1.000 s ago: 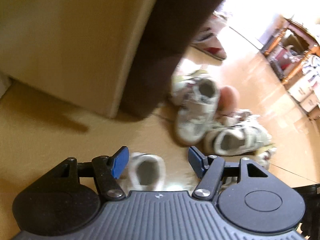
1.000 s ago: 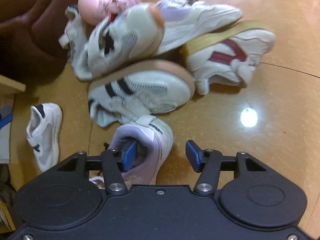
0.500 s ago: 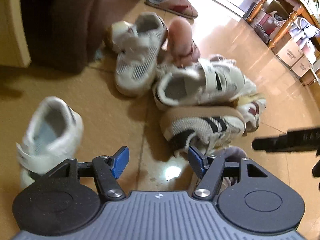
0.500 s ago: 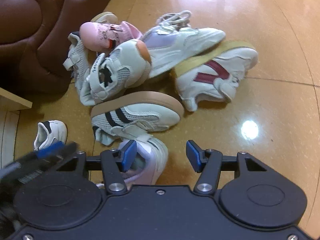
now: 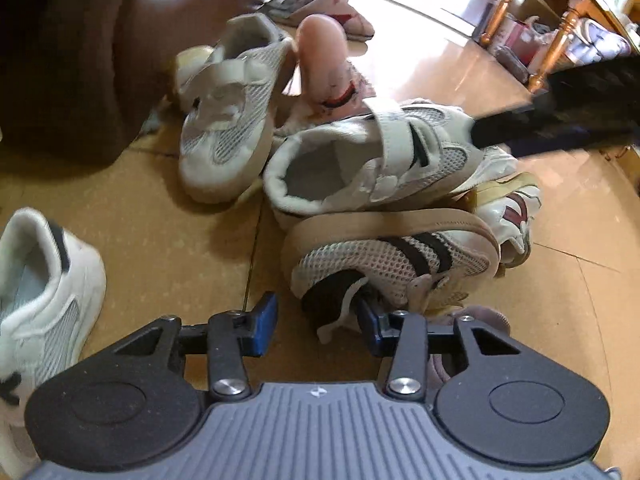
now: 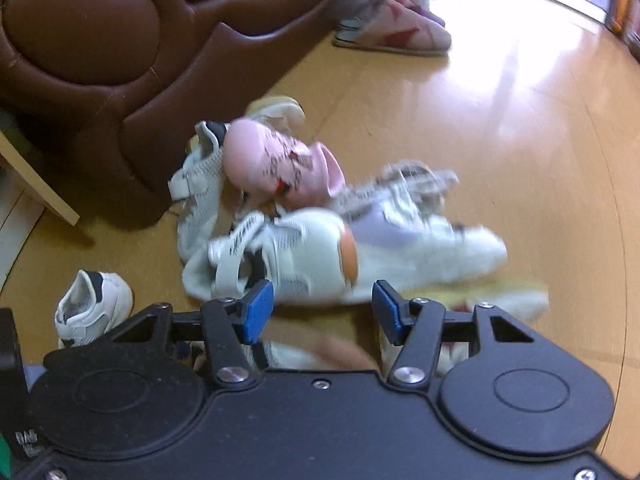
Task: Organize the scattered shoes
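Left wrist view: left gripper (image 5: 316, 322) low over the tan floor (image 5: 160, 216), jaws part-way apart and just been closing in. Heel collar and a loose strap of the striped mesh sneaker (image 5: 396, 260), lying on its side with tan sole up, sit between the blue pads; right pad at the collar, left pad clear of it, so no grip yet. Behind it a velcro sneaker (image 5: 372, 168), a grey mesh sneaker (image 5: 228, 120), a pink shoe (image 5: 328, 68) upright, a red-striped sneaker (image 5: 508, 216) at right. A lone white sneaker (image 5: 44, 292) stands apart at left. Brown leather sofa (image 5: 88, 60) behind.

Right wrist view, blurred: right gripper (image 6: 324, 312) above the same pile, jaws moderately wide, nothing between the pads. Velcro sneaker (image 6: 288, 260) just beyond the tips, pink shoe (image 6: 276, 164) atop the heap, lavender-panelled sneaker (image 6: 420, 236) to the right. White sneaker (image 6: 92, 304) apart at left, near the sofa (image 6: 120, 40).
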Action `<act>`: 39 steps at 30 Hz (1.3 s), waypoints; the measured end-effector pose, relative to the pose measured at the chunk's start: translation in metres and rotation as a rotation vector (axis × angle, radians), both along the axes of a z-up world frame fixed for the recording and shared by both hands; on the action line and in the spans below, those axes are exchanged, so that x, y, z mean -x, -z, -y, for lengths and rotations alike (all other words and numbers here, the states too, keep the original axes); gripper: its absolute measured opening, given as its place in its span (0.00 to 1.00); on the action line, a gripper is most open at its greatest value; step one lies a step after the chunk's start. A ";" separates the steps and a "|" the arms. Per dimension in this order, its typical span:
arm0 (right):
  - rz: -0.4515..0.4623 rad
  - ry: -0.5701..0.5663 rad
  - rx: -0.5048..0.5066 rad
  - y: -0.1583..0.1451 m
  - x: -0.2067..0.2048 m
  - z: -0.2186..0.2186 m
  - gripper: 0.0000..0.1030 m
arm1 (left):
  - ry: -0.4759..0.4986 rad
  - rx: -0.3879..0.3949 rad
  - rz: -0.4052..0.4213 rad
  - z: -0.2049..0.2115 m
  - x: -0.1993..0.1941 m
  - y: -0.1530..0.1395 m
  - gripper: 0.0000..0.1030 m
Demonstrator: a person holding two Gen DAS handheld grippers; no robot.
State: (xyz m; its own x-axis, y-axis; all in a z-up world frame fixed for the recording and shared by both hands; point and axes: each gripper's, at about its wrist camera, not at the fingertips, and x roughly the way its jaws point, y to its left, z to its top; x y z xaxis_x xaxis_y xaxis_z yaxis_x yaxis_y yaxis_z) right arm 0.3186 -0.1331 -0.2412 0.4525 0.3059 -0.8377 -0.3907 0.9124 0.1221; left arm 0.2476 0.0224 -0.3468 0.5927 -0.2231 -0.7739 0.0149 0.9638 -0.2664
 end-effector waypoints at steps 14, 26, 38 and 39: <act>-0.090 -0.092 -0.131 0.033 -0.043 0.004 0.65 | -0.070 0.035 -0.017 -0.003 -0.012 0.008 0.27; -0.161 0.032 -0.362 0.042 -0.032 0.030 0.33 | -0.182 0.140 -0.009 -0.020 -0.011 -0.004 0.16; -0.275 0.380 -0.662 0.048 -0.012 0.063 0.32 | -0.185 0.084 0.089 -0.035 -0.011 -0.049 0.15; -0.284 0.406 -0.678 0.050 -0.009 0.065 0.32 | -0.188 0.081 0.097 -0.038 -0.011 -0.053 0.15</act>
State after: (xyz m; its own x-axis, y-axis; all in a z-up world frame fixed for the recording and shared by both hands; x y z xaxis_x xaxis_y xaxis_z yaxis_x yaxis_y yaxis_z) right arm 0.3273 -0.1978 -0.2908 0.4360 0.6432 -0.6294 0.0801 0.6688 0.7391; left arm 0.2590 0.0601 -0.2943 0.7004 -0.1605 -0.6955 -0.1341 0.9274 -0.3491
